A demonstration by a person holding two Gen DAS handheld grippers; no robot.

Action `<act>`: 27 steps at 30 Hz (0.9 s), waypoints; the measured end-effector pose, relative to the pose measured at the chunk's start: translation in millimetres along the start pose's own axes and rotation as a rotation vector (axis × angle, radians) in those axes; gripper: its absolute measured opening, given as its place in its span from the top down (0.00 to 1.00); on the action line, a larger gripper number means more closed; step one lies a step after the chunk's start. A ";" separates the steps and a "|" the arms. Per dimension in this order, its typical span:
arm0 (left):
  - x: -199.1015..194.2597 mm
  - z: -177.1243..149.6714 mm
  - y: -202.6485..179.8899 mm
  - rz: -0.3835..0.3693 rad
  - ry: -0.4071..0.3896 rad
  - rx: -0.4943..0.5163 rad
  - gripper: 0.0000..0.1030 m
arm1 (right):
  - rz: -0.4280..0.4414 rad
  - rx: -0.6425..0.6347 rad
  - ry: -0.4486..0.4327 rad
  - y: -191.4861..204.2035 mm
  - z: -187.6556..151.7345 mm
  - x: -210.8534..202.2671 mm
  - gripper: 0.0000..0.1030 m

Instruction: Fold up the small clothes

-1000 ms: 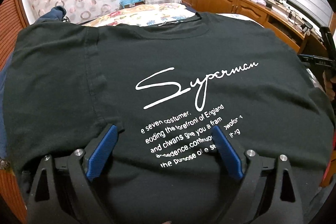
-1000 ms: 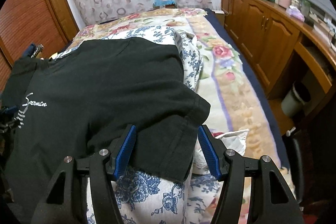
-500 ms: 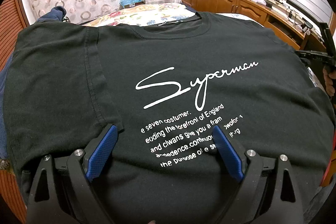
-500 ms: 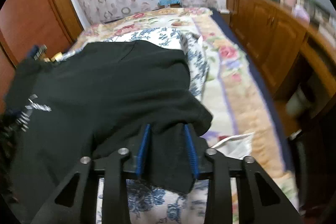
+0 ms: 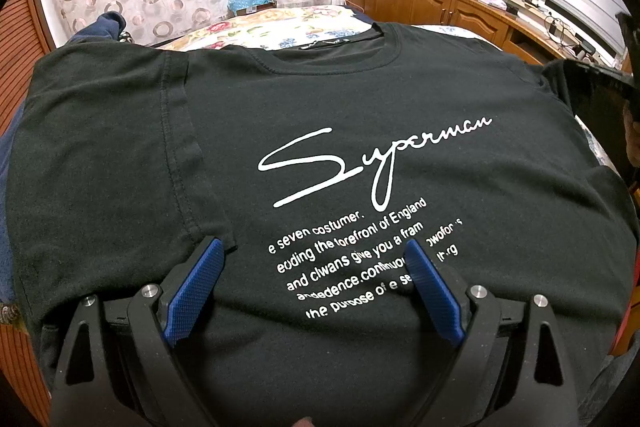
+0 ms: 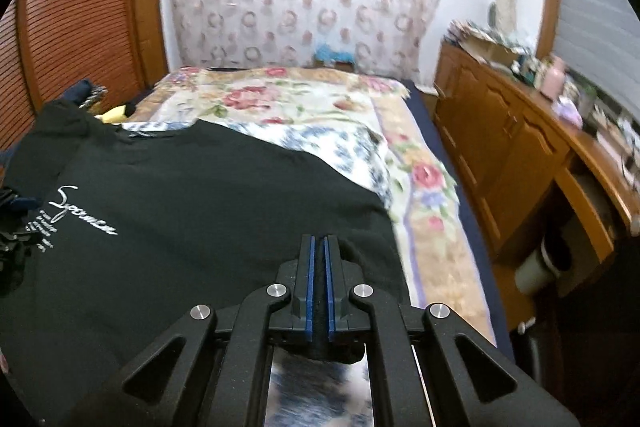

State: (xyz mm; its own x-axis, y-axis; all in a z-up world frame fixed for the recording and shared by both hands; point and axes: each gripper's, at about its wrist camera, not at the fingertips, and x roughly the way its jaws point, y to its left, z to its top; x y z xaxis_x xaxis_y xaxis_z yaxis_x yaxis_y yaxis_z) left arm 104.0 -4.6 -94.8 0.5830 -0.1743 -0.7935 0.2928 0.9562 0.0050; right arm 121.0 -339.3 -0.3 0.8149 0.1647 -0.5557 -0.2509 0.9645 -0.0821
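Observation:
A black T-shirt [image 5: 360, 99] with white "Superman" script lies front up on the bed, its left sleeve folded in over the body. My left gripper [image 5: 312, 251] is open, its blue pads resting on the shirt's lower front with cloth between them. My right gripper [image 6: 319, 247] is shut on the shirt's right sleeve edge [image 6: 352, 227] and holds it lifted above the blue floral quilt. The shirt also shows in the right wrist view [image 6: 180, 211]. The right gripper shows at the right edge of the left wrist view [image 5: 600, 83].
A floral bedspread [image 6: 424, 195] covers the bed. A wooden cabinet [image 6: 520, 147] with clutter on top runs along the right. A louvred wooden door [image 6: 72, 19] stands at the left. Dark blue clothing [image 5: 100, 27] lies beyond the shirt's left shoulder.
My right gripper closed on the shirt's right sleeve and lifted it. My left gripper stayed open and still on the shirt's front.

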 end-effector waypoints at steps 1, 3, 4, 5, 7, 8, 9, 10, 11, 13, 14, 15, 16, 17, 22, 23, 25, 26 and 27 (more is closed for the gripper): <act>-0.1 0.0 0.3 0.000 0.000 0.000 0.10 | 0.017 -0.009 -0.005 5.1 -0.4 -0.3 0.96; -0.5 -0.1 -0.1 0.001 0.000 0.001 0.10 | 0.051 -0.029 -0.012 16.7 -0.9 -0.1 0.96; 0.0 0.1 0.4 0.000 0.000 0.000 0.10 | 0.070 -0.042 -0.016 21.3 -2.0 0.2 0.96; -0.3 0.0 0.4 0.000 0.000 0.001 0.10 | 0.093 -0.057 -0.021 27.2 -3.8 -0.2 0.96; -0.1 0.1 0.4 0.000 0.000 0.000 0.10 | 0.147 -0.074 -0.022 40.6 -10.5 -2.0 0.96; 0.1 0.0 0.3 -0.001 0.000 0.000 0.10 | 0.169 -0.083 -0.018 43.0 -13.7 0.3 0.96; 0.0 0.0 0.2 0.000 0.000 0.000 0.10 | 0.187 -0.098 -0.008 49.1 -19.0 1.6 0.96; 0.0 0.0 0.4 0.000 0.000 0.000 0.10 | 0.202 -0.111 0.004 50.6 -22.7 5.3 0.96; -0.2 0.0 0.3 0.000 -0.001 -0.001 0.10 | 0.217 -0.122 0.020 54.3 -26.7 9.1 0.96; -0.8 -0.5 -0.2 0.002 -0.004 0.001 0.10 | 0.243 -0.131 0.051 55.4 -37.9 16.3 0.96; -2.2 -0.5 -0.8 0.003 -0.011 0.005 0.10 | 0.240 -0.135 0.067 56.2 -43.1 20.1 0.96; -3.2 0.2 -1.0 0.005 -0.020 0.007 0.10 | 0.225 -0.144 0.080 56.0 -49.6 24.4 0.96; -6.3 0.8 -1.8 0.016 -0.034 0.010 0.10 | 0.207 -0.150 0.096 53.1 -54.2 30.7 0.96; -9.3 0.5 -2.7 0.027 -0.049 0.013 0.10 | 0.198 -0.149 0.114 49.3 -59.5 36.8 0.96; -25.5 6.1 -3.9 0.073 -0.124 0.000 0.10 | 0.194 -0.129 0.106 36.9 -60.5 39.4 0.86; -29.7 8.0 -3.1 0.067 -0.137 -0.012 0.10 | 0.194 -0.125 0.102 37.4 -58.2 37.1 0.83; -38.2 10.6 -2.5 0.054 -0.160 -0.030 0.10 | 0.201 -0.117 0.086 43.4 -50.3 33.4 0.73; -42.0 11.3 -2.2 0.050 -0.168 -0.035 0.10 | 0.198 -0.111 0.069 42.7 -46.2 29.6 0.64; -45.7 11.9 -2.1 0.045 -0.177 -0.039 0.10 | 0.191 -0.103 0.048 39.7 -42.0 25.5 0.57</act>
State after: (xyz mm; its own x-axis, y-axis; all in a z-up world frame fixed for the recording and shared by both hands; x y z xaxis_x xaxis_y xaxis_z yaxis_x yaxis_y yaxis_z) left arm 85.7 -1.5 -51.3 0.7200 -0.1663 -0.6737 0.2360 0.9717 0.0123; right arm 109.9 -305.4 -52.5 0.7222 0.3300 -0.6079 -0.4525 0.8901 -0.0543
